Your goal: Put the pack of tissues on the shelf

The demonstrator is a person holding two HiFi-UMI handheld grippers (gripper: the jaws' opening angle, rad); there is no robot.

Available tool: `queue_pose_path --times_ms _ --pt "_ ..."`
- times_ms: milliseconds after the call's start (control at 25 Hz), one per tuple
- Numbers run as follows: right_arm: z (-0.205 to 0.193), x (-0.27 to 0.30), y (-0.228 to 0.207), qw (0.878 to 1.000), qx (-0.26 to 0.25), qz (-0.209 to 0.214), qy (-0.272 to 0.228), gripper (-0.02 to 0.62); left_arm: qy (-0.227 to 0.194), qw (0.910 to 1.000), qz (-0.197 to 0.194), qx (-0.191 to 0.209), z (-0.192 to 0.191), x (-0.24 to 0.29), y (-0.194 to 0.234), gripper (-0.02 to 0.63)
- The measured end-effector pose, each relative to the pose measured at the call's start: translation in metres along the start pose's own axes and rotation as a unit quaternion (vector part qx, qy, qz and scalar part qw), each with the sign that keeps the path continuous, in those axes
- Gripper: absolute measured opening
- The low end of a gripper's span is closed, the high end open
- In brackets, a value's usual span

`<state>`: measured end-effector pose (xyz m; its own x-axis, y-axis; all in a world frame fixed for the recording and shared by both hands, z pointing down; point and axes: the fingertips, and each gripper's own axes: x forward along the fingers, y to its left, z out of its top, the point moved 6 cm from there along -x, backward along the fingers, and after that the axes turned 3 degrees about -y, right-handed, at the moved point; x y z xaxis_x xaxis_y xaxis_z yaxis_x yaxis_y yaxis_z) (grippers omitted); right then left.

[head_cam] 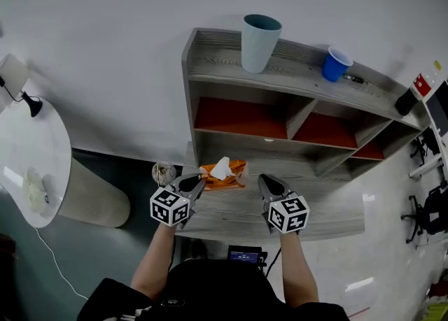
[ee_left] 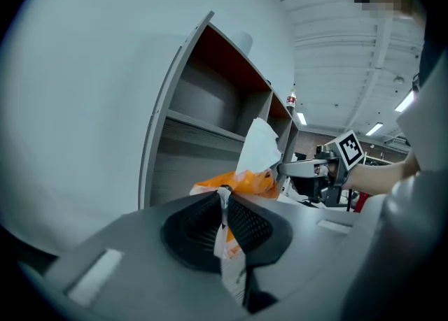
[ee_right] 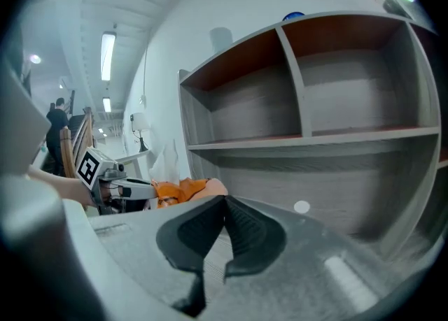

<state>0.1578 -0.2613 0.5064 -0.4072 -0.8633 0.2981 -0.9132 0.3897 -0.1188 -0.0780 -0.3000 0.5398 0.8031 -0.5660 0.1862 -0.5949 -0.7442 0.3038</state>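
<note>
Pinching only the thin wrapper edge of the orange plastic tissue pack, the left gripper holds it at the bottom ledge of the grey wooden shelf — the film could slip or tear, dropping it; right gripper closed, empty.

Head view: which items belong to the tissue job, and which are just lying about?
Job: pack of tissues, pinched by left gripper; shelf; right gripper, shut, empty.
Lying about: pale cup and blue cup on the shelf top; round white table.
</note>
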Motion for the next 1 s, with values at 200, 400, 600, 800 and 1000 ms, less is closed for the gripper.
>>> queue_pose_path --times_ms 200,400,600,800,1000 --pt "0.003 0.000 -0.007 1.000 -0.003 0.022 0.000 -0.002 -0.007 0.9999 0.016 -0.001 0.004 0.002 -0.009 0.012" --pt "0.001 0.000 -0.009 0.999 -0.004 0.036 0.001 -0.002 -0.007 0.9997 0.025 0.001 0.005 0.003 -0.016 0.012" --pt "0.002 -0.001 -0.011 0.999 -0.003 0.041 -0.001 -0.002 -0.002 0.9996 0.028 0.003 0.006 0.004 -0.020 0.012" --pt "0.003 -0.001 -0.011 0.999 -0.011 0.048 0.001 -0.002 -0.002 0.9990 0.044 0.001 0.011 0.003 -0.022 0.012" --pt "0.006 -0.001 -0.001 0.996 -0.035 0.082 0.004 -0.002 0.009 0.9983 0.057 0.000 0.015 0.000 -0.027 0.012"
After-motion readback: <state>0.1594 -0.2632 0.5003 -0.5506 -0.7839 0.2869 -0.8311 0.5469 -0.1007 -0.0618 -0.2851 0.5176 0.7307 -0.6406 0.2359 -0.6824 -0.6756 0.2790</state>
